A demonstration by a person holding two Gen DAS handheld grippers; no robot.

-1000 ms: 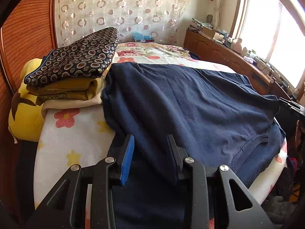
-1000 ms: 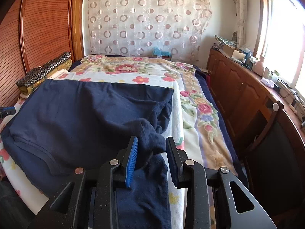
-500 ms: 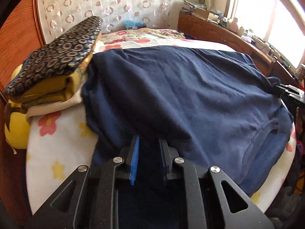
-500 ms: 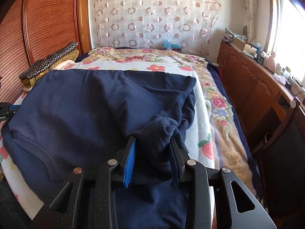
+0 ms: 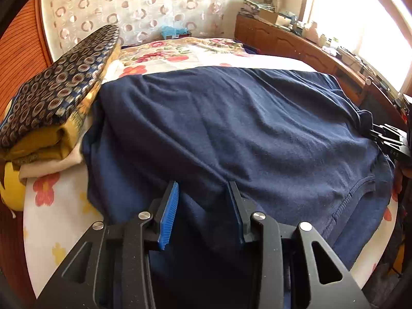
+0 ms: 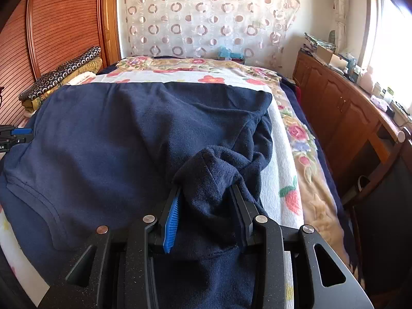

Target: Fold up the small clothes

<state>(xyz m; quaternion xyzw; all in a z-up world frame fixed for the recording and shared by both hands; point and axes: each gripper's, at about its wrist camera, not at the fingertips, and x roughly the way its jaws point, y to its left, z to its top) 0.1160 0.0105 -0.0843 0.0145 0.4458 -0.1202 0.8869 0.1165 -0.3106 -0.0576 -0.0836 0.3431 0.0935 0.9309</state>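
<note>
A navy sweater (image 5: 231, 118) lies spread across the flowered bed cover (image 5: 51, 206), its neckline (image 5: 352, 198) toward the near edge. My left gripper (image 5: 203, 188) sits low over the sweater's near left part. Its jaws are opening, and flat navy cloth lies between them with the pads apart from it. In the right wrist view, the same sweater (image 6: 116, 134) has its sleeve (image 6: 208, 170) bunched up into a hump. My right gripper (image 6: 206, 190) holds that hump between both pads while its jaws slowly open. Each gripper shows at the other view's edge: right gripper (image 5: 388, 141), left gripper (image 6: 15, 134).
A stack of folded cloths (image 5: 56, 97) with a patterned piece on top lies at the bed's left, over a yellow pillow (image 5: 10, 193). A wooden wardrobe (image 6: 51, 25) stands behind it. A long wooden cabinet (image 6: 334, 103) with clutter and a dark chair (image 6: 386, 180) line the right side.
The left gripper moved forward over the sweater, pinched narrow, then spread its jaws again. The right gripper sank onto the sleeve, which now stands bunched between its jaws.
</note>
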